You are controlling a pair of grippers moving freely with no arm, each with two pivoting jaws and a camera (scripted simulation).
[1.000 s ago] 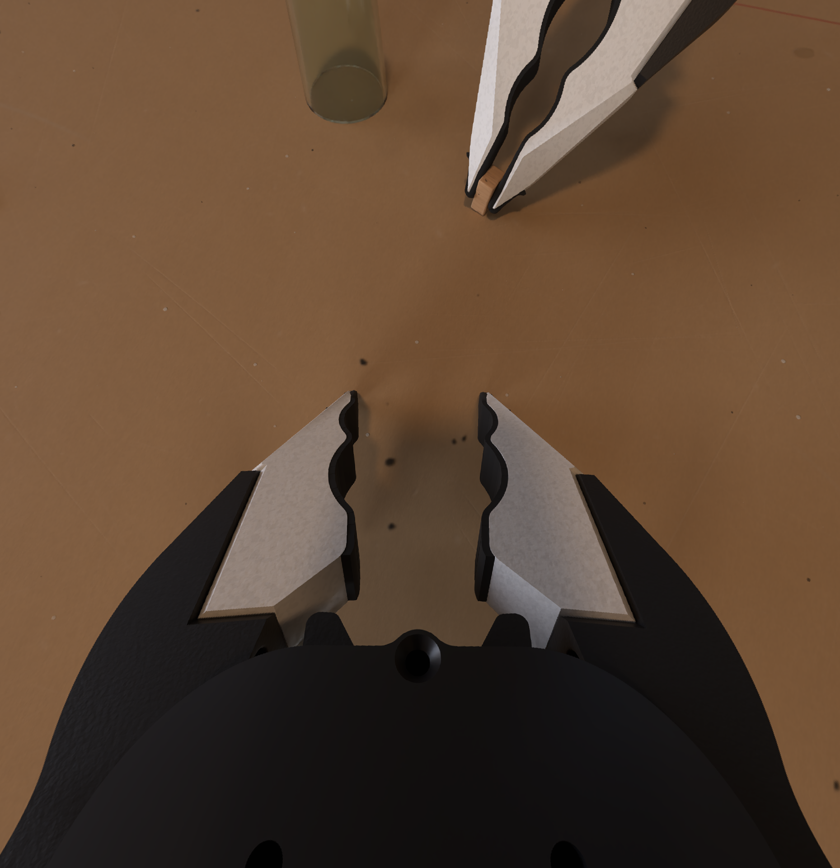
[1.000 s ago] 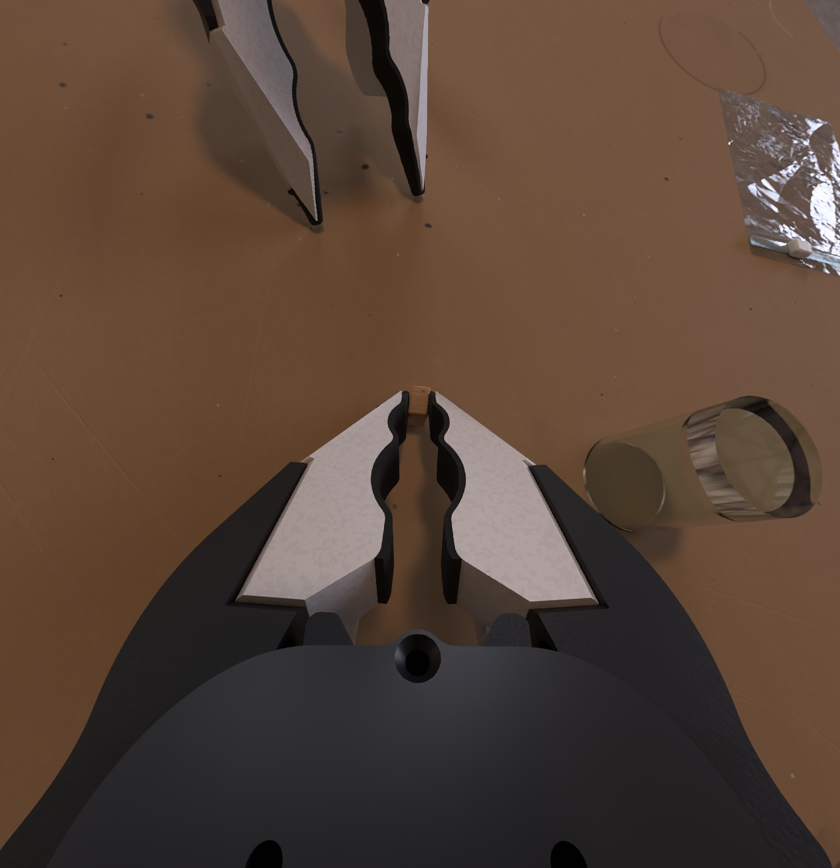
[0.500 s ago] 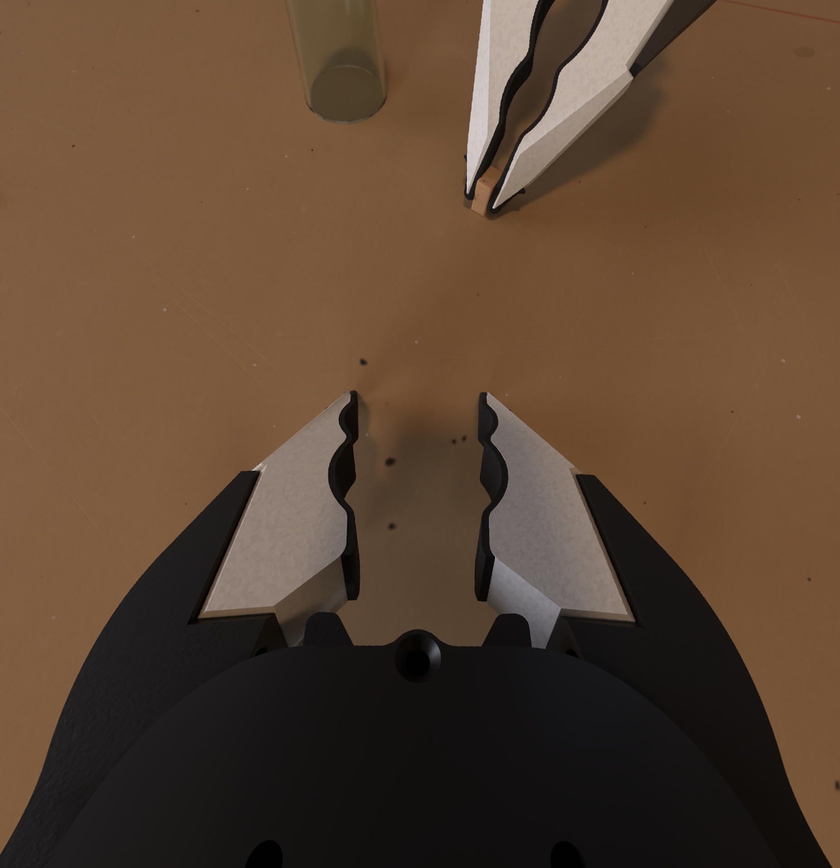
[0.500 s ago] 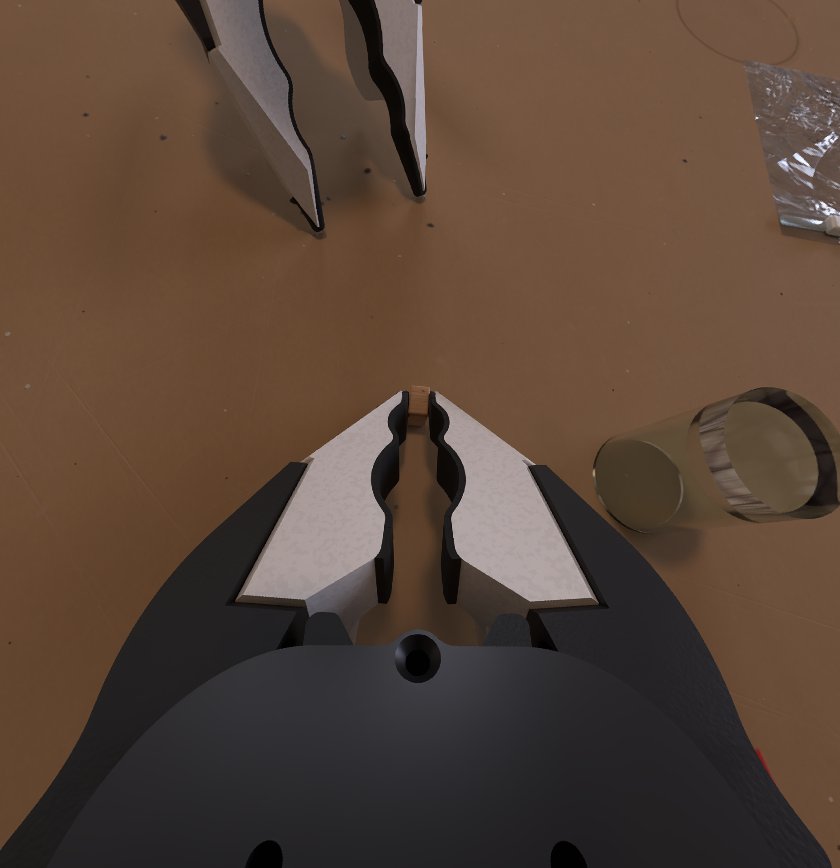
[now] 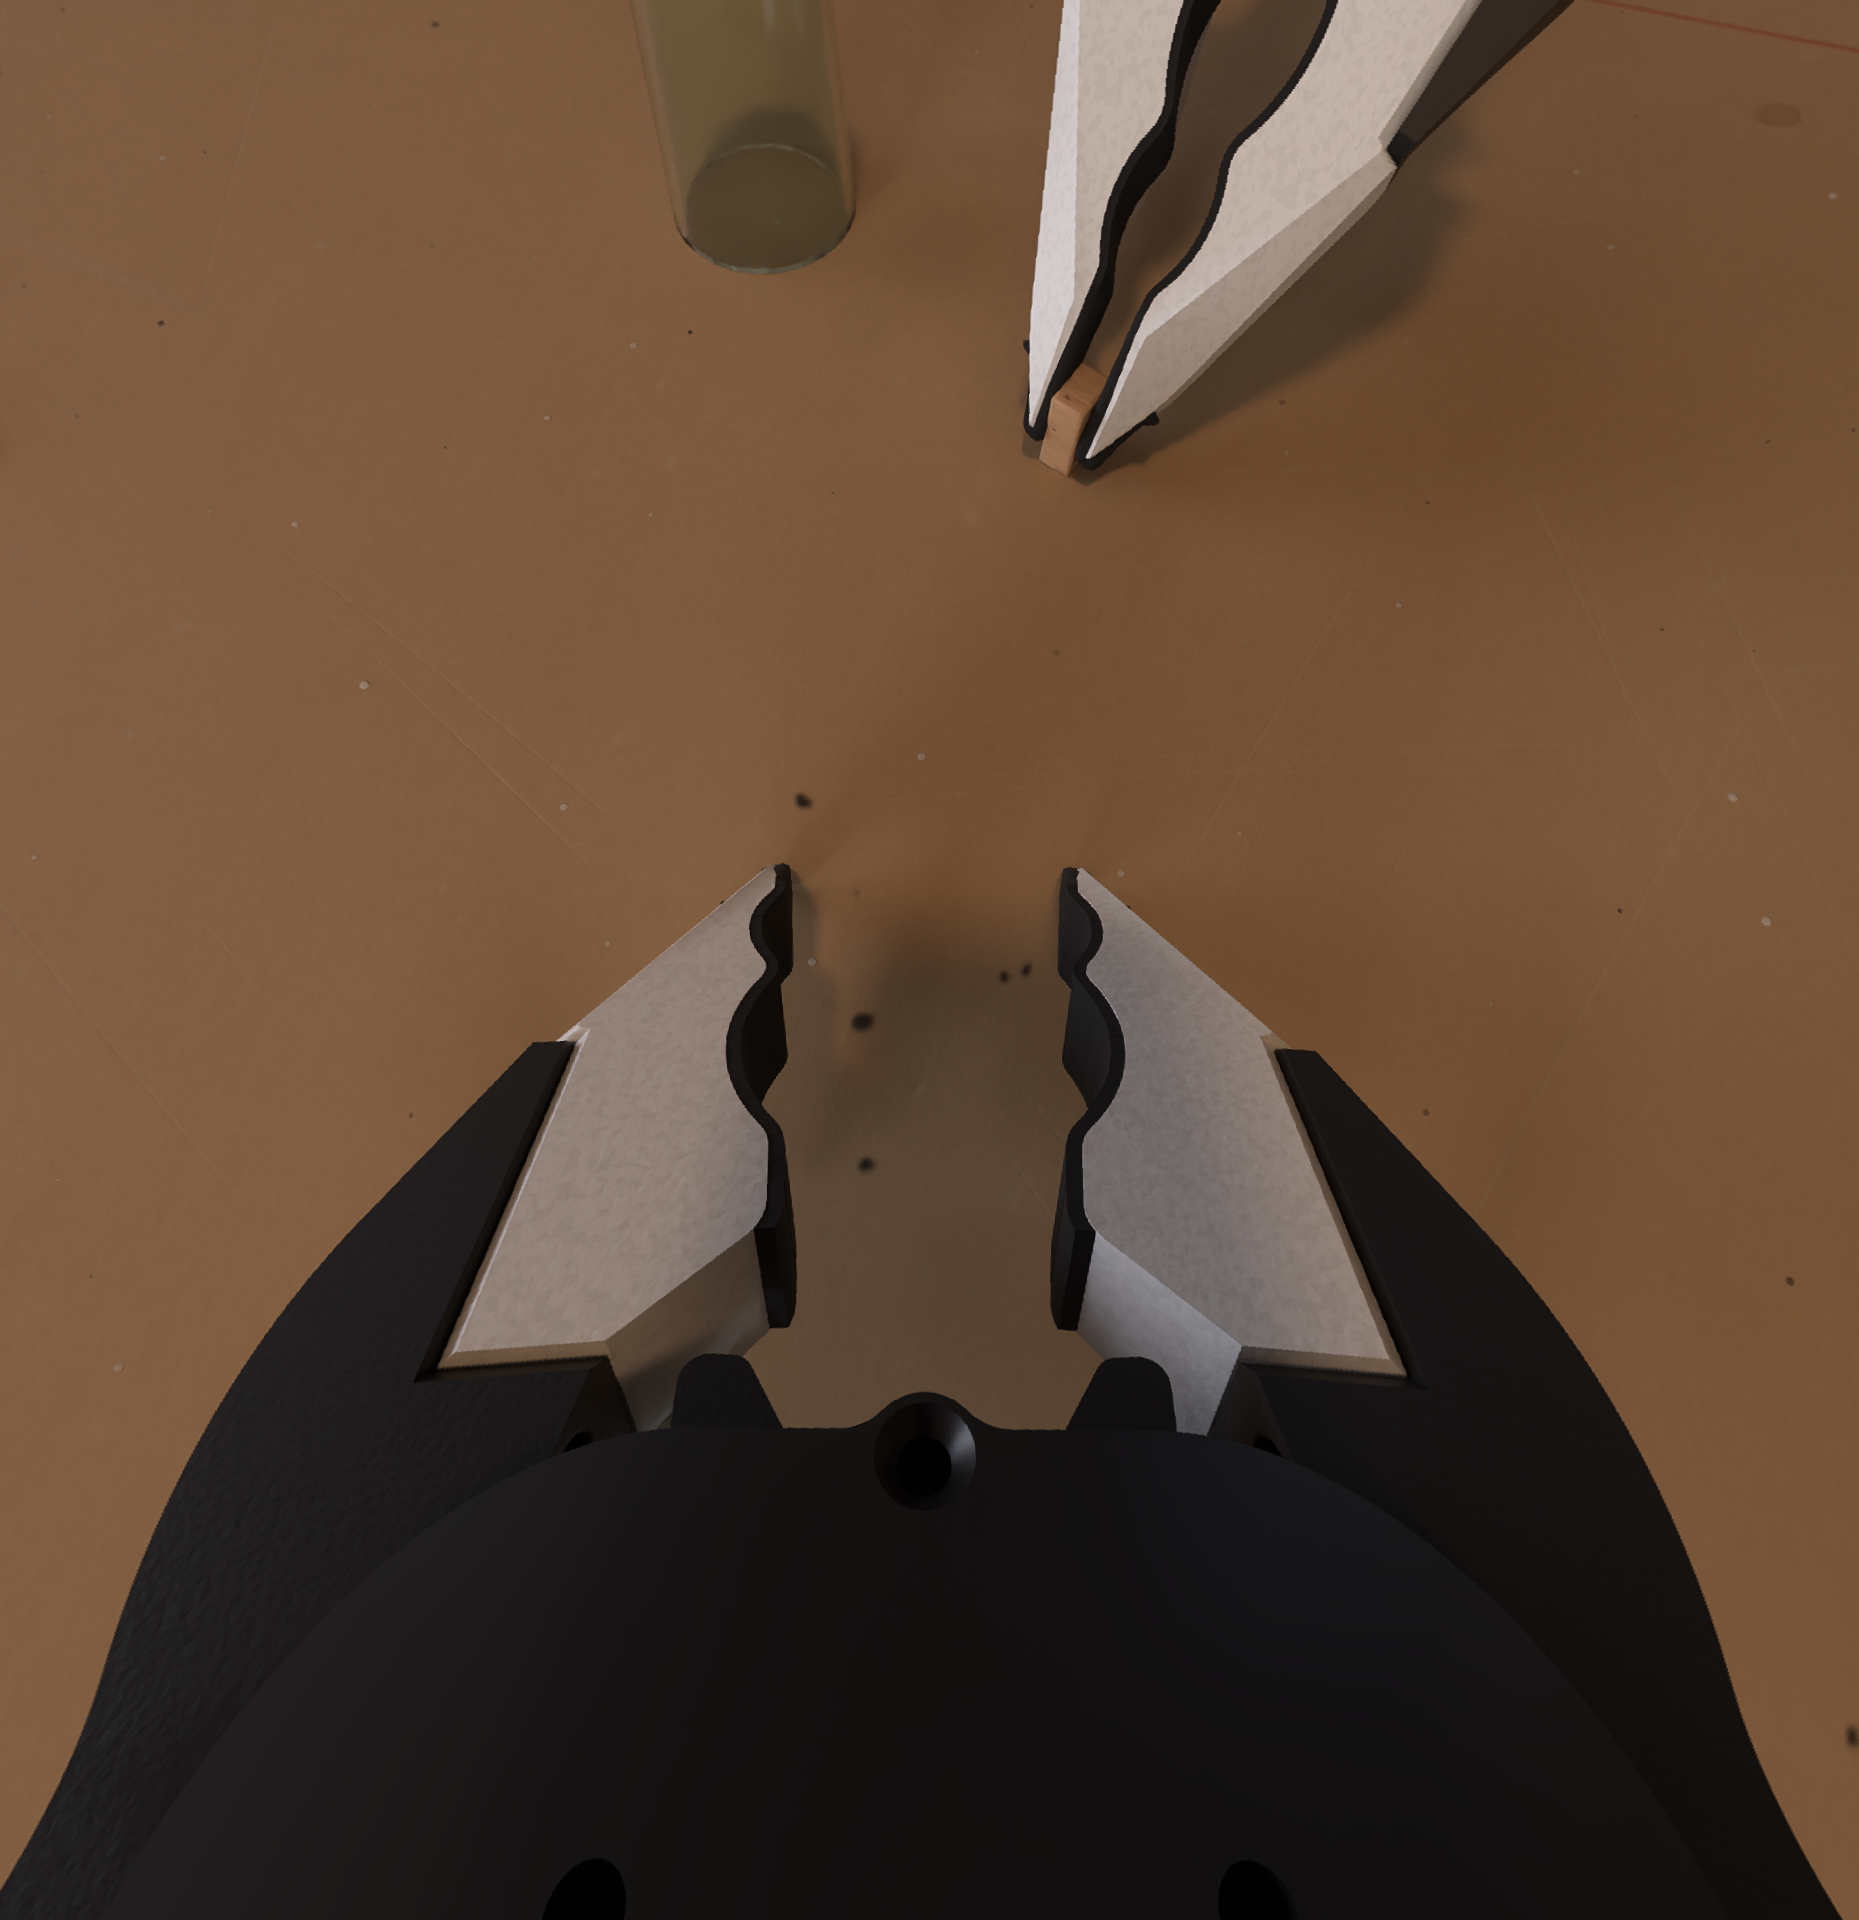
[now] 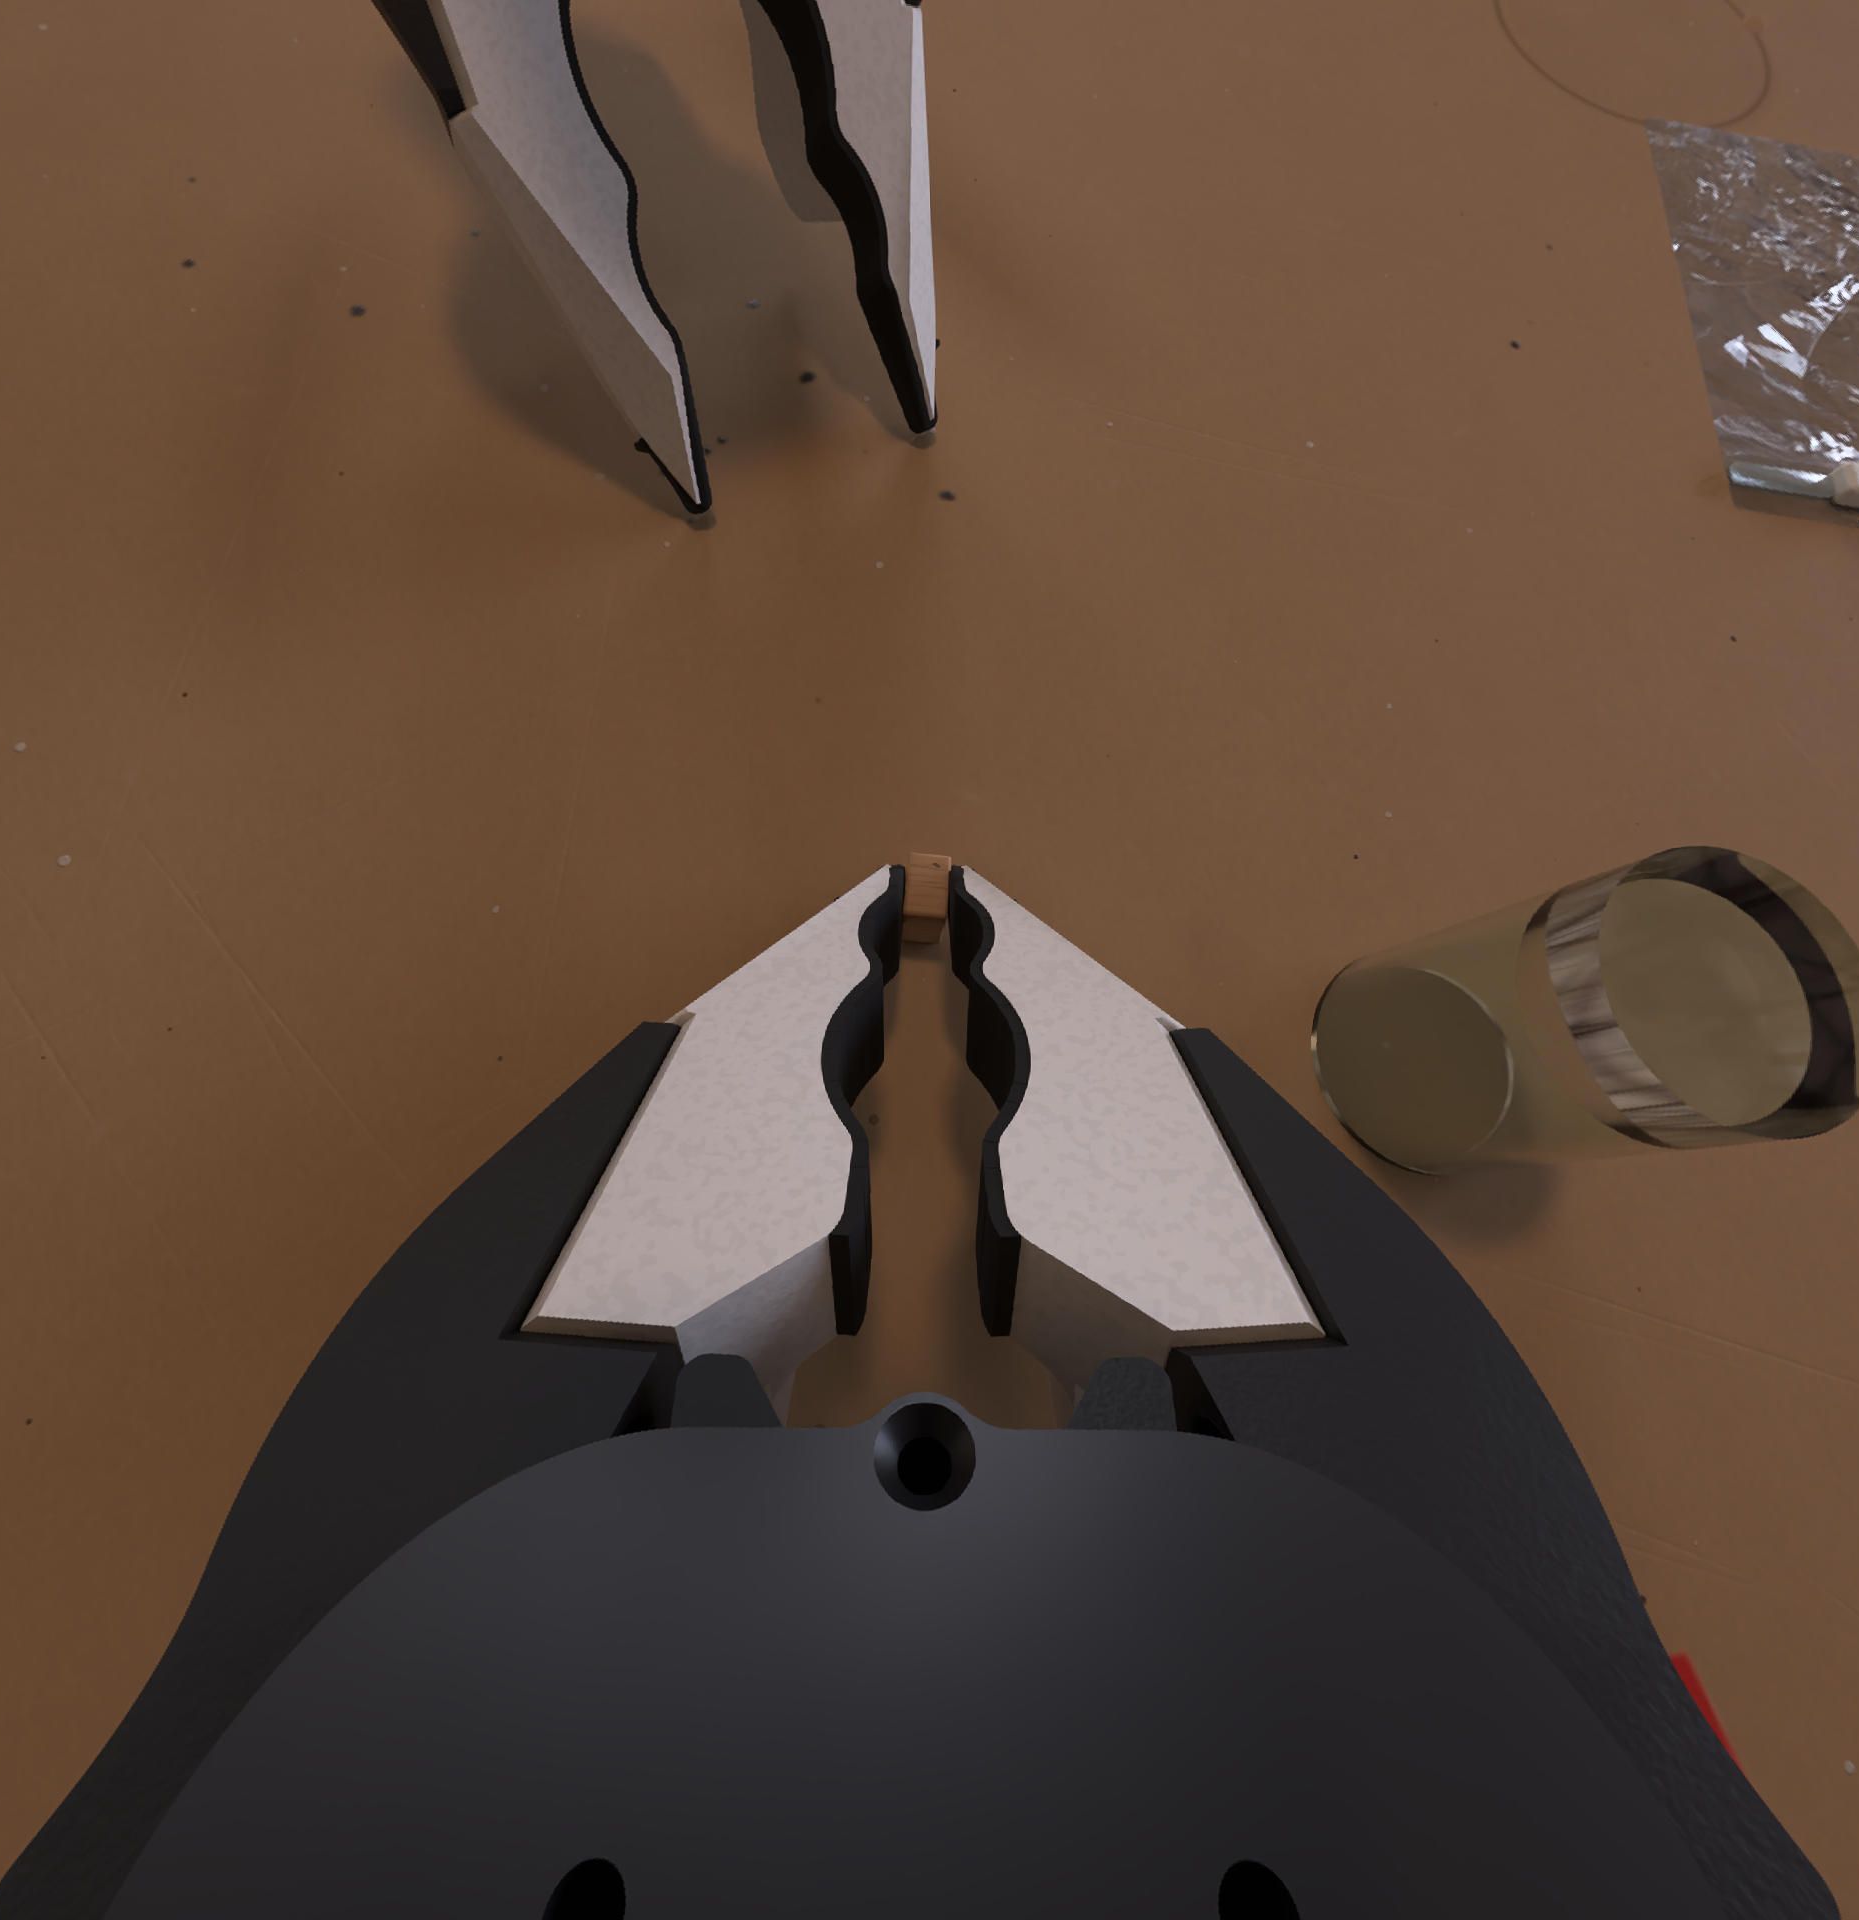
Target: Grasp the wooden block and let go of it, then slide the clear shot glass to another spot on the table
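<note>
We see our right gripper (image 6: 925, 883) pinching the little wooden block (image 6: 926, 896) right at its two tips. Its fingers are nearly together, with only the block between them. In the left wrist view, the same right gripper (image 5: 1062, 442) points down at the brown table (image 5: 385, 623), and the wooden block (image 5: 1068, 421) sits low by the table top. We cannot tell if it touches the table.

Our left gripper (image 5: 923, 883) is spread wide and holds nothing. We see only bare table between its fingers. From the right wrist view, the left gripper (image 6: 811, 468) is across from us, well apart from the block.

The clear shot glass (image 6: 1590, 1008) stands on the table just beside the right gripper, on its right side. A shiny crinkled foil sheet (image 6: 1787, 312) lies farther off
</note>
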